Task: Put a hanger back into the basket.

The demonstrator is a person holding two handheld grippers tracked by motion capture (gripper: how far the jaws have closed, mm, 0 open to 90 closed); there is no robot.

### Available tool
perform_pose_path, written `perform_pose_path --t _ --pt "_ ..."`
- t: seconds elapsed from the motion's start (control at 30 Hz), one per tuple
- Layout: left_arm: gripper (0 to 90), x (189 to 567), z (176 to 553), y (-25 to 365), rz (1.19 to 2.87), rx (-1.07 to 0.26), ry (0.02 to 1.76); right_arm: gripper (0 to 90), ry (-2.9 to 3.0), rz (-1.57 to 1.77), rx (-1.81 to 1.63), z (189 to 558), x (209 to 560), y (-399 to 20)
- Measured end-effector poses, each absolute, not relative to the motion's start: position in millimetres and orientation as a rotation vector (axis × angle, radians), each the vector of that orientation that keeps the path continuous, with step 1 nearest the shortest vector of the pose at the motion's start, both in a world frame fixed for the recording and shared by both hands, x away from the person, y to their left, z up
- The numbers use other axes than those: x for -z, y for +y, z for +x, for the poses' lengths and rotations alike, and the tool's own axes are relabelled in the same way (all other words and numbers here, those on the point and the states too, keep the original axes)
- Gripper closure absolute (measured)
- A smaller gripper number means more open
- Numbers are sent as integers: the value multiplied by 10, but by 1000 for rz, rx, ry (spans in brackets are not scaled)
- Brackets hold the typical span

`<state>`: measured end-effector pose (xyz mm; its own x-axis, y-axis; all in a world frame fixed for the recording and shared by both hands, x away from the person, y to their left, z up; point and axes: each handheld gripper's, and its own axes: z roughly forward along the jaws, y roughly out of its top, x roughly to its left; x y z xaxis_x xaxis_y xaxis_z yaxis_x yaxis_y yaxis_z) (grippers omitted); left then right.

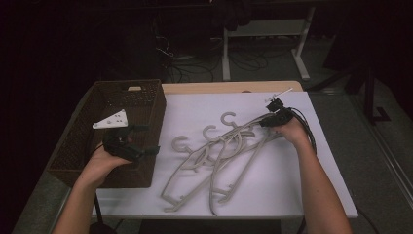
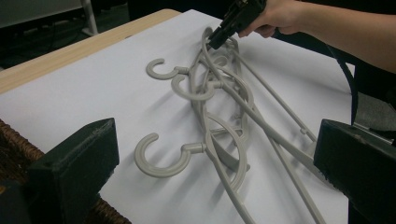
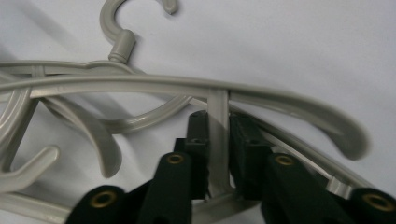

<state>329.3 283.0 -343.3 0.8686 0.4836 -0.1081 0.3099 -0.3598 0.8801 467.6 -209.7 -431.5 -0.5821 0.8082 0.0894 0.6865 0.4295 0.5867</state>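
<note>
A tangle of beige plastic hangers (image 1: pixel 219 156) lies on the white sheet (image 1: pixel 302 190), three hooks pointing to the back left. My right gripper (image 1: pixel 270 119) is at the pile's far right end, low on the sheet. In the right gripper view its pads (image 3: pixel 198 140) clamp a short upright strut of the top hanger (image 3: pixel 140 84); the left gripper view shows the same grip from afar (image 2: pixel 217 39). My left gripper (image 1: pixel 145 139) hovers over the wicker basket's right wall, open, nothing between its jaws (image 2: pixel 215 135). The nearest hook (image 2: pixel 159 163) lies just ahead of it.
A dark wicker basket (image 1: pixel 146 97) stands at the table's left, its rim at the lower left of the left gripper view (image 2: pixel 14 144). A wooden table edge (image 1: pixel 219 87) runs along the back. White desk legs (image 1: pixel 226 53) and cables stand on the floor beyond.
</note>
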Motion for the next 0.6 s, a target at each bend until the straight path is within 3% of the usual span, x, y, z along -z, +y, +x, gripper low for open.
perform_pose_path --t 0.1,0.23,0.47,0.6 --pt "0 3433 3288 2824 1977 -213 582 639 2450 1315 -895 4642 4286 -2114" --pt "0 3434 3285 2809 1983 -209 582 636 2410 1298 -943 4545 4169 -2139" --pt "0 3413 3268 2784 1985 -223 599 866 2389 1281 -1006 4297 4030 -2176" --pt "0 3335 3215 2686 1994 -257 610 889 2375 1288 -1020 4148 4028 -2187"
